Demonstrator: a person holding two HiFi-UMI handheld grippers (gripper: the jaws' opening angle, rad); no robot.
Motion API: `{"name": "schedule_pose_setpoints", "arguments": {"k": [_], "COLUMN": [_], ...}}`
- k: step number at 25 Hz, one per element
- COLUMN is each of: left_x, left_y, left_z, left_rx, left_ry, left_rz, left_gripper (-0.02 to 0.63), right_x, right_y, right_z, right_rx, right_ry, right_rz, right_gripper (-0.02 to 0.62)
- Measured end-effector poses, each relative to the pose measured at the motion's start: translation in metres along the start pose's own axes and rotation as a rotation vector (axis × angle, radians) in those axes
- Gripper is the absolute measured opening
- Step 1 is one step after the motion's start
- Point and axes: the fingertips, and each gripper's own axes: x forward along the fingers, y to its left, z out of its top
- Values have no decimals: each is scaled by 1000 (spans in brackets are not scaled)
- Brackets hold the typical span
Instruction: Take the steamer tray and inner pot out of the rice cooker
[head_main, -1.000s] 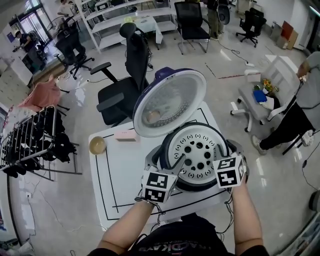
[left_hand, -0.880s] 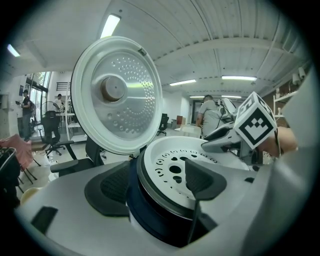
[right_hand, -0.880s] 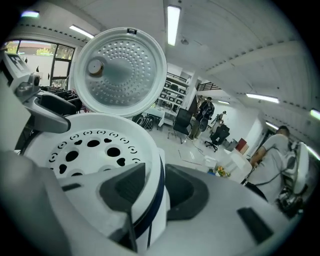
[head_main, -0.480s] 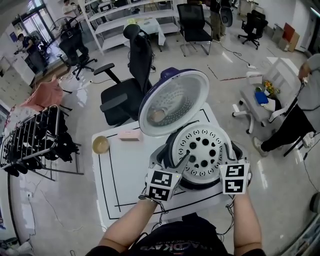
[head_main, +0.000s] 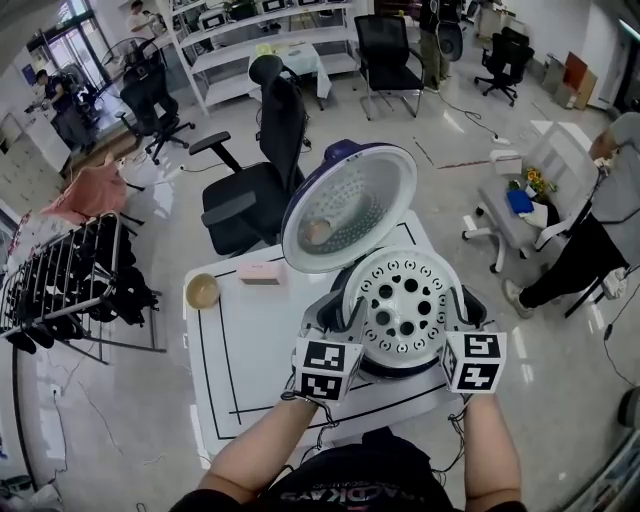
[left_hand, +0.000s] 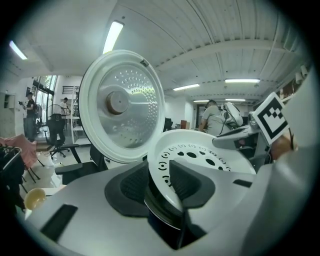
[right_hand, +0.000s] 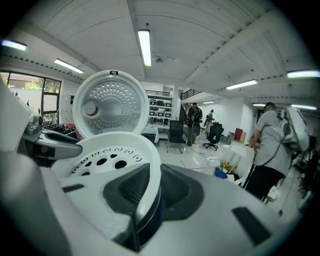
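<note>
A: Jaws? 
B: Left gripper (head_main: 336, 318) and right gripper (head_main: 462, 316) have just been closing; each now pinches the steamer tray (head_main: 403, 300) rim, on opposite sides. 
A: Tray position? 
B: At the mouth of the open rice cooker (head_main: 348, 208), on the bench (head_main: 250, 345).

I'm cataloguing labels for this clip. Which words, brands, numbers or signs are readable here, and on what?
Nothing reads clearly.
Person's black shirt: pale print, cut off and blurred, unreadable.
Left gripper, right gripper: cubes carry black-and-white square markers, patterns only, no letters.
Small pink box: no legible print.
White perforated steamer tray: holes only, no print.
</note>
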Motion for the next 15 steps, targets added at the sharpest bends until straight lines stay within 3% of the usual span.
{"name": "schedule_pose_setpoints", "arguments": {"k": [10, 15], "left_x": [-52, -88], "left_y": [21, 40], "left_z": [39, 37], "left_rx": [-19, -39], "left_ry": [-143, -153], "left_rz": [67, 115], "left_gripper": [108, 103], "right_x": [-27, -45], "right_y": [31, 63], "right_z": [38, 55], "right_rx": [43, 39], "right_ry": [-116, -165], "right_rz": [53, 109], "right_gripper": [64, 63]}}
